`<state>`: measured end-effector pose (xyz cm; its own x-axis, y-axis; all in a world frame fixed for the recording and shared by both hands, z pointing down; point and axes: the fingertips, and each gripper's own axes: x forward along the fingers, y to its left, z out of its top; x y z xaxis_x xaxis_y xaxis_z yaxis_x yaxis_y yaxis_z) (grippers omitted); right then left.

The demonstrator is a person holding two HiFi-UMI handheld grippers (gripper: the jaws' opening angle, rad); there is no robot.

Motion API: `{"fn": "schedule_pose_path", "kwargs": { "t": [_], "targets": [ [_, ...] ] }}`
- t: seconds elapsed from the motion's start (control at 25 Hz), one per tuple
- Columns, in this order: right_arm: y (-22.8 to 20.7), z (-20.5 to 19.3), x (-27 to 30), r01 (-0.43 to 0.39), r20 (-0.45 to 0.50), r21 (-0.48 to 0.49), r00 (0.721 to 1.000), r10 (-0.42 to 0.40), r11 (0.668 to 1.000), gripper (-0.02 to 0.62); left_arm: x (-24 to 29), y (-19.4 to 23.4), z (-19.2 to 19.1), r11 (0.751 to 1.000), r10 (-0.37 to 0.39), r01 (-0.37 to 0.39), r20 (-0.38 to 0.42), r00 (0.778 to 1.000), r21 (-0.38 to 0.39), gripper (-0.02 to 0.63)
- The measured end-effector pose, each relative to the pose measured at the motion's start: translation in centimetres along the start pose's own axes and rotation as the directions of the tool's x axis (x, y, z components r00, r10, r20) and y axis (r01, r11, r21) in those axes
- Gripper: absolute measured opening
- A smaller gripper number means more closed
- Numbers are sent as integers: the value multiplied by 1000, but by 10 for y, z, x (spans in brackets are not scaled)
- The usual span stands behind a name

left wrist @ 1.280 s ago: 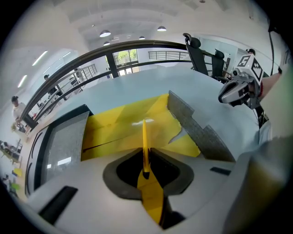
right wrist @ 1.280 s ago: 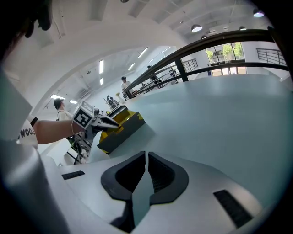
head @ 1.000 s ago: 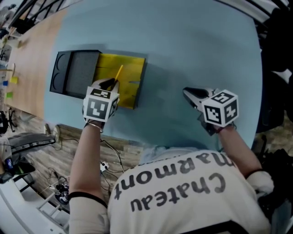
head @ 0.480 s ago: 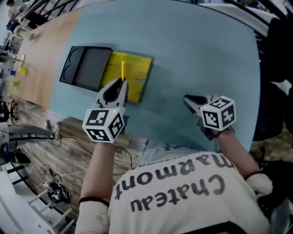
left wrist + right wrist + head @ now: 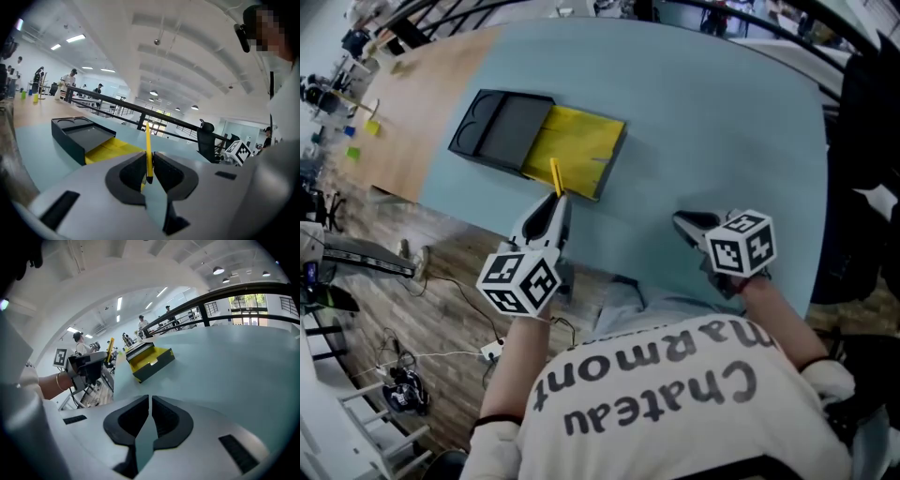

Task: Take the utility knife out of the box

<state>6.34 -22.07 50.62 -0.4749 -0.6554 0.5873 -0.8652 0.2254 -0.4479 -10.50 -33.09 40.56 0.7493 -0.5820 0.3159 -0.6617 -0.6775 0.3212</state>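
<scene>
The utility knife (image 5: 554,176) is a thin yellow stick, and my left gripper (image 5: 558,202) is shut on its lower end. It hangs clear of the box, above the table's near edge. In the left gripper view the knife (image 5: 148,150) stands upright between the pads of the left gripper (image 5: 148,164). The box (image 5: 502,131) is black with an open yellow tray (image 5: 578,150) and lies on the blue table beyond the knife. My right gripper (image 5: 684,222) is shut with nothing in it, low over the table to the right. In the right gripper view, its jaws (image 5: 149,401) meet and the box (image 5: 150,359) lies far off.
The blue table (image 5: 703,112) joins a wooden surface (image 5: 422,84) at the left. Below the table's near edge is plank floor with cables (image 5: 441,309). A black railing (image 5: 117,105) and an office chair (image 5: 206,140) stand beyond the table. People stand far back.
My left gripper has lifted the knife out of the yellow tray and drawn it back toward the near edge, rolling so the knife stands upright. The right gripper drifted slightly.
</scene>
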Motion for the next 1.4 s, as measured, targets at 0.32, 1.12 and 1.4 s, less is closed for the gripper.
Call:
{"fn": "schedule_pose_path", "kwargs": {
  "t": [0.32, 1.12, 1.4],
  "targets": [
    [52, -51, -30, -41, 20, 36, 999, 40, 999, 46, -104, 2, -59, 990, 116, -117, -24, 993, -77, 51],
    [17, -95, -134, -93, 11, -99, 995, 95, 991, 45, -175, -76, -136, 923, 308, -281, 68, 949, -262, 51],
    [-81, -154, -233, 18, 9, 6, 1000, -18, 1000, 44, -89, -187, -158, 953, 191, -169, 64, 980, -253, 51]
  ]
}}
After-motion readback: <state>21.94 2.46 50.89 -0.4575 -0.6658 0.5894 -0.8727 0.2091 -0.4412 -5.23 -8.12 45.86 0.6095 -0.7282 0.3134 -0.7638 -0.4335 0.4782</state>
